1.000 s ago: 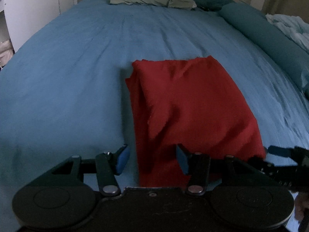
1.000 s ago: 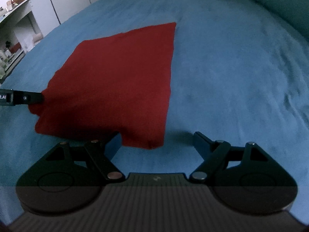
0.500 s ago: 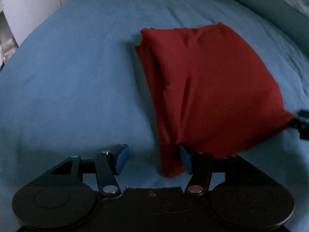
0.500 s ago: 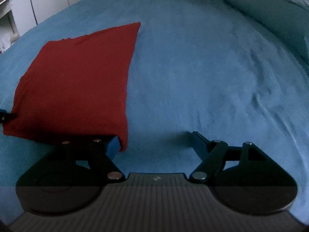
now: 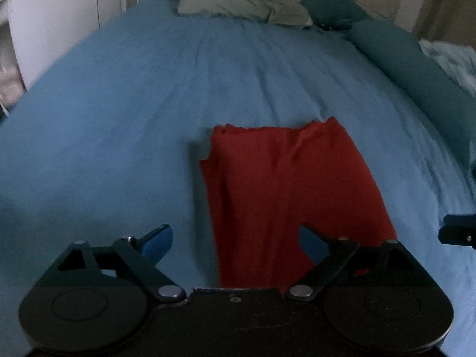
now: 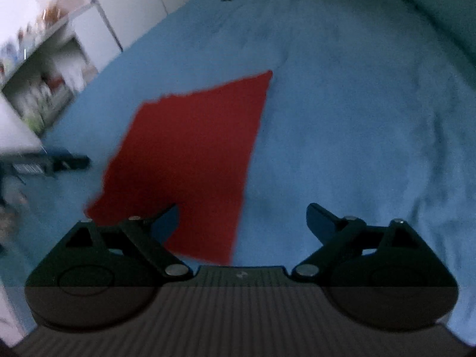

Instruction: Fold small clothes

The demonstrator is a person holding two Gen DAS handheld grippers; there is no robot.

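A folded red cloth (image 5: 291, 190) lies flat on the blue bed sheet (image 5: 119, 136). In the left wrist view my left gripper (image 5: 235, 241) is open and empty, its right finger over the cloth's near edge, its left finger over bare sheet. In the right wrist view the same cloth (image 6: 190, 160) lies ahead and to the left. My right gripper (image 6: 242, 217) is open and empty, its left finger over the cloth's near right corner. The right gripper's tip shows at the right edge of the left wrist view (image 5: 458, 230).
Pillows (image 5: 238, 4) lie at the head of the bed. A teal bolster (image 5: 410, 68) runs along the right side. White cupboards and shelves (image 6: 59, 59) stand to the left of the bed. The left gripper shows in the right wrist view (image 6: 44, 163).
Both grippers have let go of the cloth's near corners and pulled back. The left jaws have opened wider. The cloth now lies flat on the sheet.
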